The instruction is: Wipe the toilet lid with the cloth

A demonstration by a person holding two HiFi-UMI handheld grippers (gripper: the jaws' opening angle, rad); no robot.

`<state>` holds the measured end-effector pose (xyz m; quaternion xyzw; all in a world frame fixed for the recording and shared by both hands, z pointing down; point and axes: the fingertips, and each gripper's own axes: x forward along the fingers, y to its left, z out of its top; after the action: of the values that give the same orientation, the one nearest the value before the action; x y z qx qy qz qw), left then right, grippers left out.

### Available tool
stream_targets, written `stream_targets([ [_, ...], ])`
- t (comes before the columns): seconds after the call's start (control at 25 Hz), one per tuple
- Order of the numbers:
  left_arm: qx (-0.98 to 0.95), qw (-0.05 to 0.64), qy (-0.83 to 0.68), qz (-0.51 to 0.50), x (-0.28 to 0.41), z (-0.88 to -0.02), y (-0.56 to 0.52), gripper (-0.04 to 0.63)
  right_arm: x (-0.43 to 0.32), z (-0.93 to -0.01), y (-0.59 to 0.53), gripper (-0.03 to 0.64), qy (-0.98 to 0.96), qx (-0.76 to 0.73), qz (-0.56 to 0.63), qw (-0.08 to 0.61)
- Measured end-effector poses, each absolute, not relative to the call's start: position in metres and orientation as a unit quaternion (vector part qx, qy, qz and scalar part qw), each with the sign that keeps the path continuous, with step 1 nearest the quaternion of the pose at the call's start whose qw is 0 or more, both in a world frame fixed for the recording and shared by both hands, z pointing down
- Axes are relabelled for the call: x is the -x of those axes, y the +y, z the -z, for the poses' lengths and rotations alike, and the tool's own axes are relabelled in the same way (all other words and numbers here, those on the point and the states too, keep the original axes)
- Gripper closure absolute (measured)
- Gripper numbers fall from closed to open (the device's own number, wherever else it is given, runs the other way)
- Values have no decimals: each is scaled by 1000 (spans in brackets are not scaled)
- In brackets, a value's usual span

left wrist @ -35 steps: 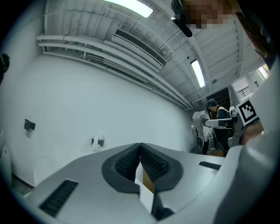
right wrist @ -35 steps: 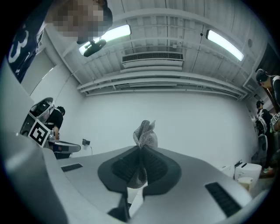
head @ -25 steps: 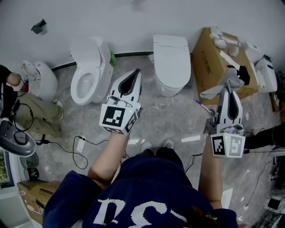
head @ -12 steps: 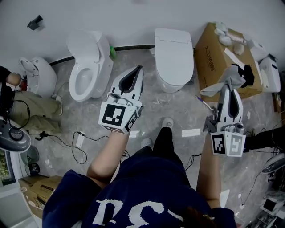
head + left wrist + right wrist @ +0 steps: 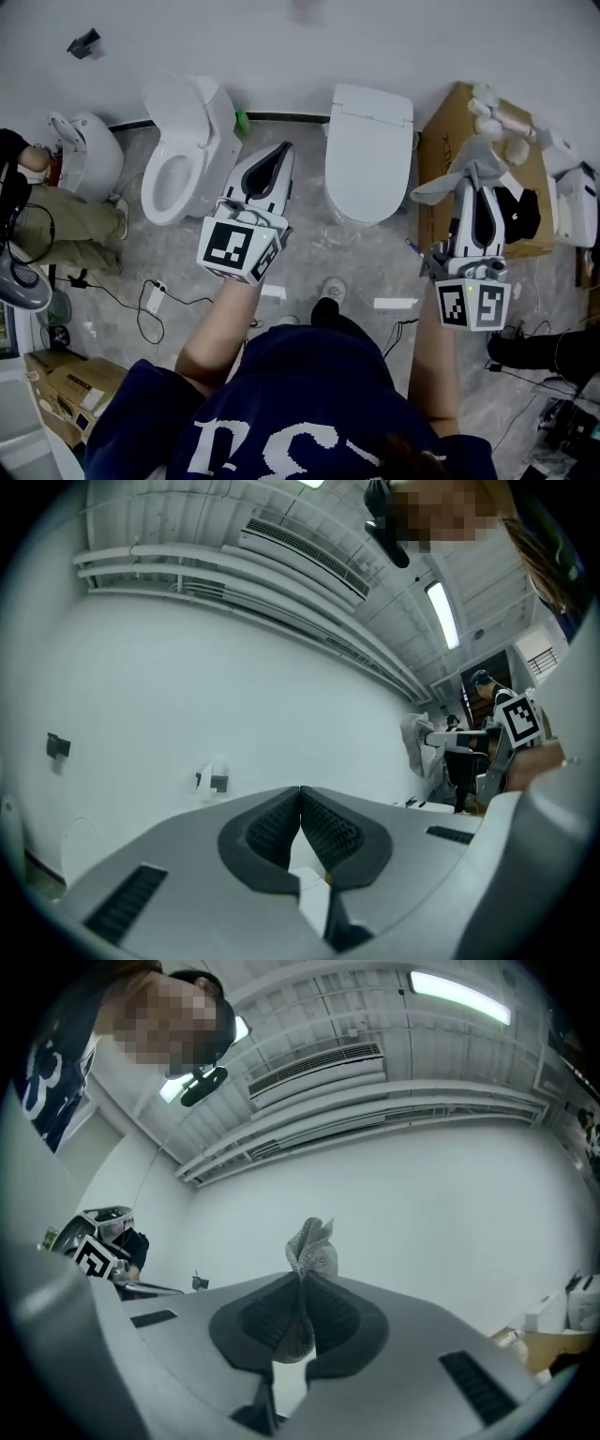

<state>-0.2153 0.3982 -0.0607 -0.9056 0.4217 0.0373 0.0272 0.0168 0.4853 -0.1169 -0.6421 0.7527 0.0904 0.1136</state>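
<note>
Cloth [image 5: 311,1249] is pinched in the right hand-held gripper [image 5: 302,1283], jaws clamped on it, with a crumpled tuft sticking out past the tips. Head view: the grey cloth [image 5: 466,167] droops off the right hand-held gripper [image 5: 479,181], held in the air over the edge of the cardboard box [image 5: 534,225], just right of the closed toilet lid [image 5: 368,141] and not touching it. Left hand-held gripper [image 5: 300,794] has its jaws pressed together with nothing between them; head view puts it [image 5: 285,150] in the air between the open toilet [image 5: 178,159] and the closed one. Both point toward the white wall [image 5: 281,47]. Grey marbled floor [image 5: 309,253] below, cable [image 5: 122,300] lying at left.
</note>
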Motion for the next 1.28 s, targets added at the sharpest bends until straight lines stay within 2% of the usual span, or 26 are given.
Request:
stream_targets([
  [0.28, 889, 29, 454, -40, 182, 60, 347, 575, -56, 118, 413, 577, 780, 607, -84, 127],
  [0.64, 885, 14, 465, -36, 172, 39, 254, 575, -67, 98, 324, 576, 789, 599, -71, 117],
  [1.28, 909, -6, 416, -30, 159, -5, -50, 575, -45, 59, 45, 575, 769, 634, -43, 71],
])
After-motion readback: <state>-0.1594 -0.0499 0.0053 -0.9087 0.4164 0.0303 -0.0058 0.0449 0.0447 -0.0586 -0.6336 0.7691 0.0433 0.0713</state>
